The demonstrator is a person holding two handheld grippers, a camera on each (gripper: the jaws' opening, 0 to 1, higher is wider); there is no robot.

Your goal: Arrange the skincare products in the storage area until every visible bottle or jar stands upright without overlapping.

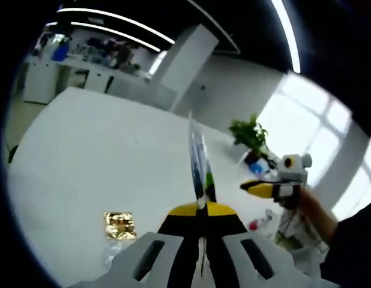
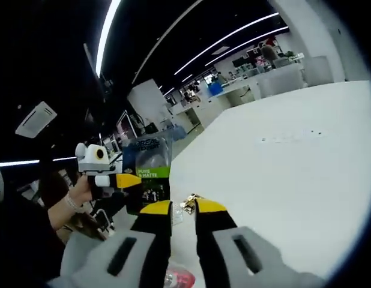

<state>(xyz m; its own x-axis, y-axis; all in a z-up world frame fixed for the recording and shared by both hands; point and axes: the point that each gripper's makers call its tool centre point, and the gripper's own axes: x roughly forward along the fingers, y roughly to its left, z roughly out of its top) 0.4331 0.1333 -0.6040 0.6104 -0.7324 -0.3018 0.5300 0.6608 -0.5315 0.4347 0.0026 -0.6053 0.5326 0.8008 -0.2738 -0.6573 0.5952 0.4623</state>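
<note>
Packet [image 2: 148,174] pinched in left gripper [image 1: 200,207]; right gripper [image 2: 184,207] jaws narrowly apart, seemingly empty

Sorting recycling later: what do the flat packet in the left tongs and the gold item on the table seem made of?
The flat packet looks like glossy printed plastic film or thin card; edge-on it is very thin. The gold item looks like crinkled metallic foil, shiny with creases. Both are uncertain.

White table [image 1: 95,150] carries gold foil packet [image 1: 120,225], clear plastic wrap [image 1: 113,255] just beside it.
</note>
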